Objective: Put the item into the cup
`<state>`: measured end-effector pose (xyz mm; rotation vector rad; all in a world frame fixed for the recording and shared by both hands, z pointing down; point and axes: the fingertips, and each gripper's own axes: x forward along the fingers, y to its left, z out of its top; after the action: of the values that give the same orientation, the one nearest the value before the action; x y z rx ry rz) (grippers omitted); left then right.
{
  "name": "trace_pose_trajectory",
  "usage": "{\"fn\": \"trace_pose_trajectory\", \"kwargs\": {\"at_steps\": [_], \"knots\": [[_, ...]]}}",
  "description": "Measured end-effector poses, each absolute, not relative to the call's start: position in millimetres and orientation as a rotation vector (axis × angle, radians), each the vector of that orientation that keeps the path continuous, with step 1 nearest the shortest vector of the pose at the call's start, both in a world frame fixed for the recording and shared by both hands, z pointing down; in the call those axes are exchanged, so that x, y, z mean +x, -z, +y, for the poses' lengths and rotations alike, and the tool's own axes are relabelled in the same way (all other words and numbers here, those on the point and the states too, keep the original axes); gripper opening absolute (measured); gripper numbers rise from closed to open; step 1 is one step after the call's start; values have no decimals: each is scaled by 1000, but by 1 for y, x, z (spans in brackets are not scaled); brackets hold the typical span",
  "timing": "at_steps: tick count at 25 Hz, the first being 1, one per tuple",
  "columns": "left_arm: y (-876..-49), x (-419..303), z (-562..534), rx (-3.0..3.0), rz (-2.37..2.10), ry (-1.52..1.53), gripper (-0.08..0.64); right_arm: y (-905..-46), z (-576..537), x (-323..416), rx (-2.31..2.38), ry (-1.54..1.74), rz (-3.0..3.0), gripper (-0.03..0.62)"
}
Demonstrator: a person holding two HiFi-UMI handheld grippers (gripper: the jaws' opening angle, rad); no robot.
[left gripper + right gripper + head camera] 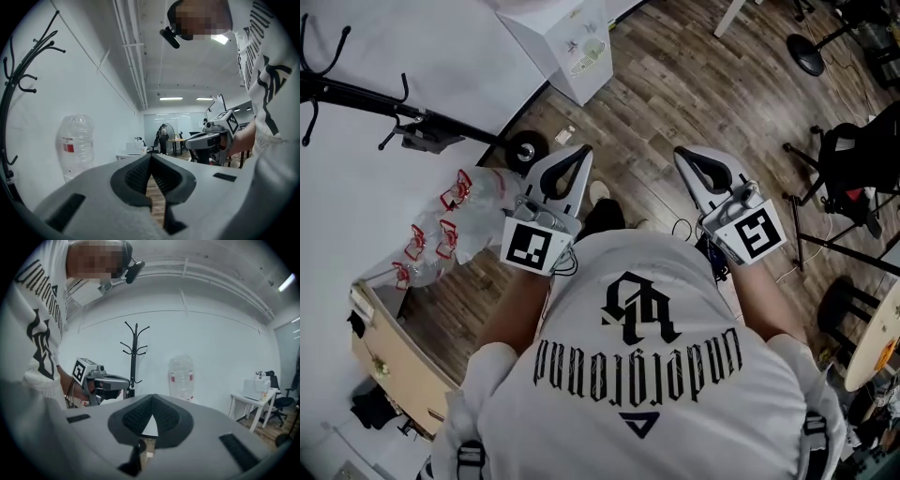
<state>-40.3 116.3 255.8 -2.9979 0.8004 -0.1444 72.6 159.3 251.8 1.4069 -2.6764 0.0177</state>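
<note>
While neither the item nor the cup is showing in any view, the person is holding both claws out level in front of the chest, above the wooden floor (694, 84). The left claw (578, 150) is pinching fully together with nothing between its pads. The right claw (682, 152) is likewise sitting closed and empty. So the task is looking not yet begun: nothing is being gripped, and no target is in sight.

Clear plastic bottles (459, 211) with red labels are lying against the white wall at the person's left, beside a black coat rack (356, 94). Black stands (809, 54) and a loose cable (680, 228) are crowding the floor to the right and by the feet. A white counter (241, 399) is standing far off by the wall; whether it is carrying the task's things I cannot tell.

Trouble would likely be coming from two causes. Meeting the item with a shut claw would be shoving it away or toppling the cup, so one claw needs spreading beforehand. Catching a foot on that cable or a stand leg would be jolting both arms.
</note>
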Motion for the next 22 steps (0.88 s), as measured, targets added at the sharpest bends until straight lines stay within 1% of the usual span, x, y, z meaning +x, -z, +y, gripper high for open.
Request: {"fn": "trace_pose_trajectory", "kwargs": {"at_steps": [10, 22], "knots": [[-253, -36, 197, -2988, 816, 150, 8, -256, 237, 72, 1360, -60, -2709, 5], [-234, -46, 225, -2956, 843, 124, 8, -244, 266, 66, 1343, -19, -2741, 5]]}}
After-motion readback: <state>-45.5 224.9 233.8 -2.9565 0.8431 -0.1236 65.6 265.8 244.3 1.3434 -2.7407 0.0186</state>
